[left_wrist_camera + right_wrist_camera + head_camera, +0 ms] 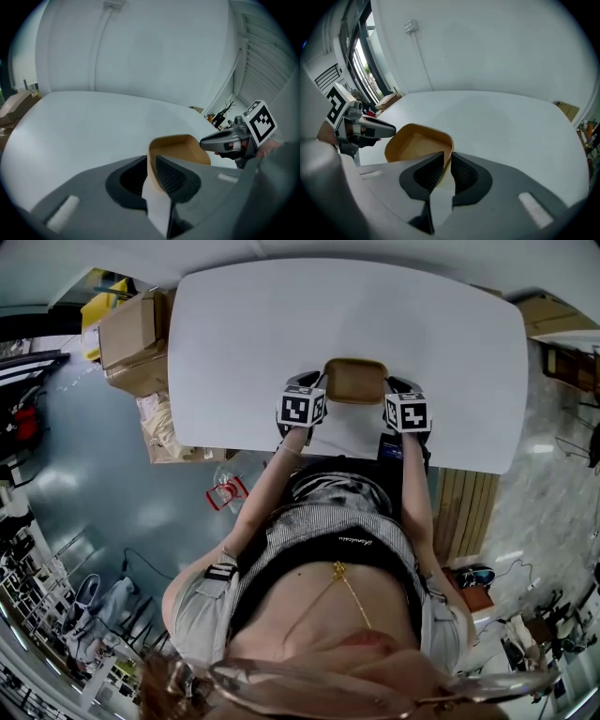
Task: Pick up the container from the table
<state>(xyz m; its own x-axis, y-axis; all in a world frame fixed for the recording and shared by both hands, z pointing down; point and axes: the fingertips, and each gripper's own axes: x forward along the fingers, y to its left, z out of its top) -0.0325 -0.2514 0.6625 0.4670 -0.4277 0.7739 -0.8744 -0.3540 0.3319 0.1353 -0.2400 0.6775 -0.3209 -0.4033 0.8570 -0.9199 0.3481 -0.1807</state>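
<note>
We are working at the near edge of the white table (281, 324), where the brown container (356, 381) is lying open side up between our two tongs; its long axis is running left to right, one short end pointing at each hand; our left gripper (151, 164) is pinching the left end wall, pads pressing on the thin rim; our right gripper (447, 161) is standing narrowly parted around the right end wall, the rim in the gap, unsqueezed; whether the container is touching the tabletop we are unable to tell.
</note>
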